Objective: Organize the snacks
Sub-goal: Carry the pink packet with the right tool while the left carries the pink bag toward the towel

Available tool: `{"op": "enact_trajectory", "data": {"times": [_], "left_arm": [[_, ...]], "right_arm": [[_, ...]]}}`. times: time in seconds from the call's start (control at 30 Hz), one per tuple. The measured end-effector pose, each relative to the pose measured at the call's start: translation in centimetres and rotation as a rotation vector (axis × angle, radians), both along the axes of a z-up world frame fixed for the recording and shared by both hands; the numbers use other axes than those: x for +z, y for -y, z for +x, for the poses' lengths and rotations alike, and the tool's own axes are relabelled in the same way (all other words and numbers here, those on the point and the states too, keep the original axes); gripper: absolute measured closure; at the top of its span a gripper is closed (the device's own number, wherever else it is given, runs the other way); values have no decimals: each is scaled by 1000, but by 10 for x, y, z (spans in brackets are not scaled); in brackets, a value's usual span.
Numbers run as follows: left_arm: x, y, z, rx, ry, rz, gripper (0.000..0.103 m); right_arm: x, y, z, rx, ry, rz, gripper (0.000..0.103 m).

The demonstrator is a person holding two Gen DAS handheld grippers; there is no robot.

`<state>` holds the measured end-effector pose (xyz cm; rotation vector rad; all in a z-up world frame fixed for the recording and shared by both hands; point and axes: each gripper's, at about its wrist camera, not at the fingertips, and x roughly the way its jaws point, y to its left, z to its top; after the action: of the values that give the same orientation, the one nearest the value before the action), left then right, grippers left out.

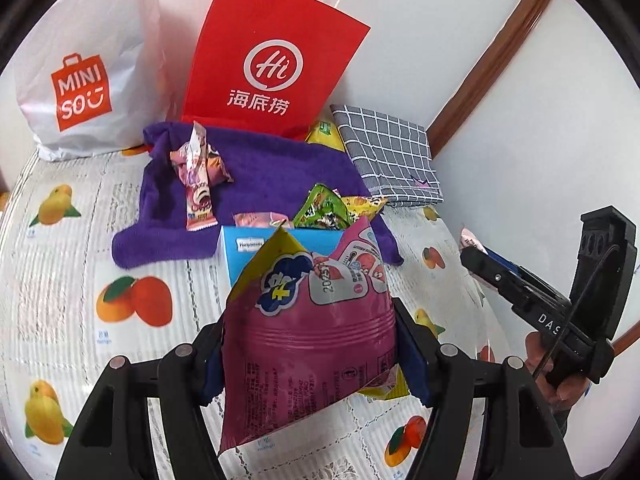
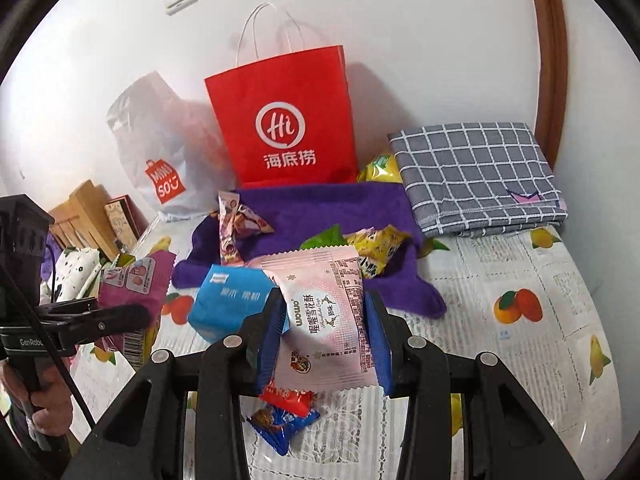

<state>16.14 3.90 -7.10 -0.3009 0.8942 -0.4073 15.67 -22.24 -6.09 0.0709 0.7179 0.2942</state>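
Our left gripper [image 1: 308, 344] squeezes a shiny pink-purple snack bag [image 1: 304, 332], our right gripper [image 2: 326, 340] squeezes a pale pink crinkly packet [image 2: 326, 320]; loose squeezes could drop them.

I read "MINISO" on the white plastic bag [image 1: 80, 80]. The red paper bag [image 1: 272, 60] carries "Hi" and "海底捞". The pink packet [image 2: 324, 316] reads "wowo" and "喔喔雪花酥". The left gripper [image 2: 120, 316] body shows "GenRobo"; the right gripper [image 1: 476, 260] shows "DAS".

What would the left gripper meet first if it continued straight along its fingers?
Probably the light blue box, directly beyond the magenta snack bag the left gripper holds; behind it lies the purple towel. Depth is uncertain.
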Motion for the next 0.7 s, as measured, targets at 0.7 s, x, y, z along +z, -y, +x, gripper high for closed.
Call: {"op": "enact_trajectory", "data": {"times": [0.7], "left_arm": [[34, -2, 61, 20, 61, 86, 35]], "right_arm": [[24, 2, 67, -75, -6, 43, 63]]}}
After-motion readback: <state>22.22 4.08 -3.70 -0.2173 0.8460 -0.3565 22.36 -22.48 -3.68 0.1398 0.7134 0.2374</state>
